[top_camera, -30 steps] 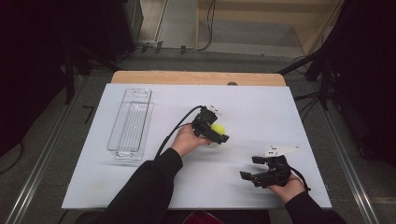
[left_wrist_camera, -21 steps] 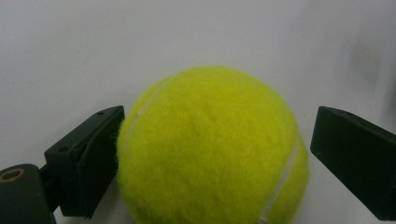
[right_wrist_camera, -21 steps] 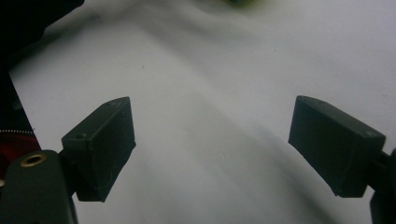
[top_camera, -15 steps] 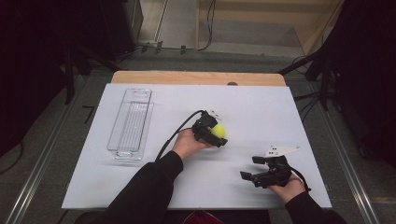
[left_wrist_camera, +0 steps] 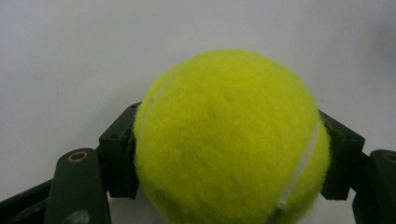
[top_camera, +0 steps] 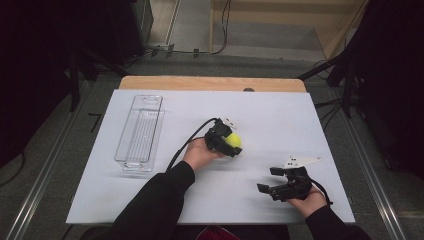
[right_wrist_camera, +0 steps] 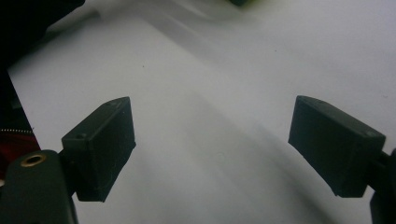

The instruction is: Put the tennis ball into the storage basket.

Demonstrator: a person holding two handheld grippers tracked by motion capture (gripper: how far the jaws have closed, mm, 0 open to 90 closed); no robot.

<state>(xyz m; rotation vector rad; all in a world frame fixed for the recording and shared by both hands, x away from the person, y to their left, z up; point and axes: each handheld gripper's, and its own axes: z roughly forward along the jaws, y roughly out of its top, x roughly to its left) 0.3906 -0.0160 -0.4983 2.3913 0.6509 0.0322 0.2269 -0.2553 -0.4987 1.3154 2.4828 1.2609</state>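
A yellow-green tennis ball [top_camera: 233, 141] is at the middle of the white table top [top_camera: 280, 120], held between the jaws of my left gripper [top_camera: 229, 145]. In the left gripper view the ball [left_wrist_camera: 229, 140] bulges between the two black pads [left_wrist_camera: 119, 154], which press on its sides. My right gripper [top_camera: 270, 180] rests near the table's front right, held by a hand, jaws wide apart. In the right gripper view its pads [right_wrist_camera: 100, 144] stand far from each other with bare white table between them.
A clear plastic tray [top_camera: 140, 131] lies lengthwise on the left part of the table. A wooden strip [top_camera: 210, 83] runs along the far edge. The black cable [top_camera: 187, 142] trails from the left gripper over the sleeve. Dark floor and stands surround the table.
The left gripper has turned and shifted slightly with the ball in its jaws. The right gripper has stayed in place, open.
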